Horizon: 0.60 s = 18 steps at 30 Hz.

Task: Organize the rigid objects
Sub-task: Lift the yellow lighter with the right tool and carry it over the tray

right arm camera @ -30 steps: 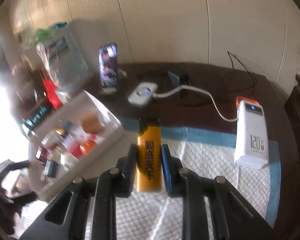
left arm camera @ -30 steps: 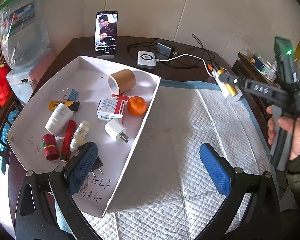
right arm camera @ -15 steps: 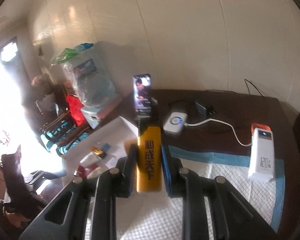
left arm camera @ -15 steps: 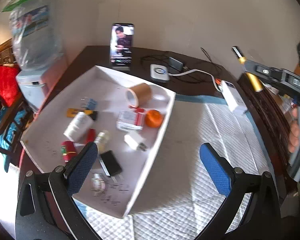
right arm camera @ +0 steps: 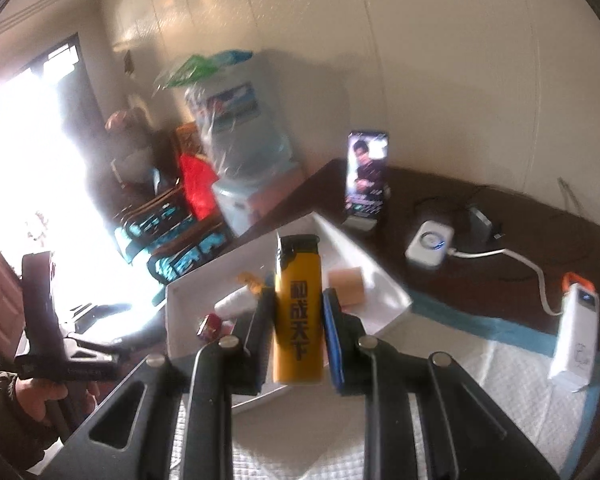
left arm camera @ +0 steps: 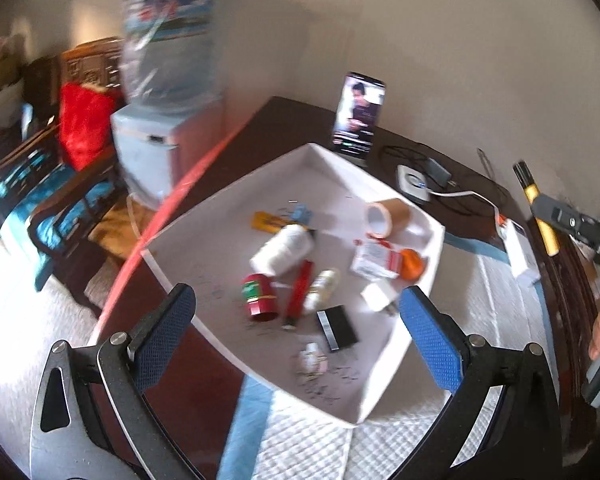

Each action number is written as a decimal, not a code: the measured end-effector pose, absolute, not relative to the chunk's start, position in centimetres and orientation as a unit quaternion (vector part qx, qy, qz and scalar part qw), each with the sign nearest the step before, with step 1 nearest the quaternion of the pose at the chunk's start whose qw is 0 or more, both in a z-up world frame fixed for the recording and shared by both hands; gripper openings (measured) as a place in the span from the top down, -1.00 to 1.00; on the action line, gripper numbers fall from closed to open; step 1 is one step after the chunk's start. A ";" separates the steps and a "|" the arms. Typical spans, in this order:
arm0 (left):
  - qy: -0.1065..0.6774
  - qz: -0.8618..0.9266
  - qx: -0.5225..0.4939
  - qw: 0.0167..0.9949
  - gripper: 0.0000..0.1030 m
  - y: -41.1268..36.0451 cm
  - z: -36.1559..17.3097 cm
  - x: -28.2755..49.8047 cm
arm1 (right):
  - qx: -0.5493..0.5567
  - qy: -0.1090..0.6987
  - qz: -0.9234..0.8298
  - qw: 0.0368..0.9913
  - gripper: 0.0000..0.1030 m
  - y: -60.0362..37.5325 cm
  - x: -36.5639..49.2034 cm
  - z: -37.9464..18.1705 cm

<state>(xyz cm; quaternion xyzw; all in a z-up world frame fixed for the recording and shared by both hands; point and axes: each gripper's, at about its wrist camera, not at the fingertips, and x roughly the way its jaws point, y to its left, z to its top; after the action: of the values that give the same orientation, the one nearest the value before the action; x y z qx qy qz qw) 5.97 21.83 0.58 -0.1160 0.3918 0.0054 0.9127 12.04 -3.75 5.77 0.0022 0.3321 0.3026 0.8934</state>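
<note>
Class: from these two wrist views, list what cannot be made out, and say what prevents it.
- Left wrist view: small item near the white tray's front is too blurred to identify.
- Right wrist view: the yellow lighter in the right tongs hides tray contents behind it.
- Right wrist view: window glare washes out the left side.

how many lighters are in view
2. One yellow lighter is clamped in the right claw; another lies at the tray's far side, beside the white bottle. More may be hidden.
</note>
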 end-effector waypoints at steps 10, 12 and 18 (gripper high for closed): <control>0.385 0.077 -0.154 0.907 -1.00 26.7 -0.2 3.6 | 0.015 0.384 0.325 0.864 0.57 -1.1 15.2 4.4; 0.386 0.080 -0.159 0.905 -1.00 26.9 -0.5 3.6 | 0.014 0.404 0.329 0.853 0.57 -0.1 15.7 3.3; 0.396 0.081 -0.166 0.899 -1.00 27.0 -1.6 3.4 | 0.001 0.467 0.342 0.816 0.57 3.6 15.9 -1.9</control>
<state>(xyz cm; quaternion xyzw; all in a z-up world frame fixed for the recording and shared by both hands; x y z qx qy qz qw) 3.45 27.01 -1.61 -0.1661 0.3960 0.0807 0.8995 15.94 3.64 -1.87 0.0012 0.4667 0.3418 0.8157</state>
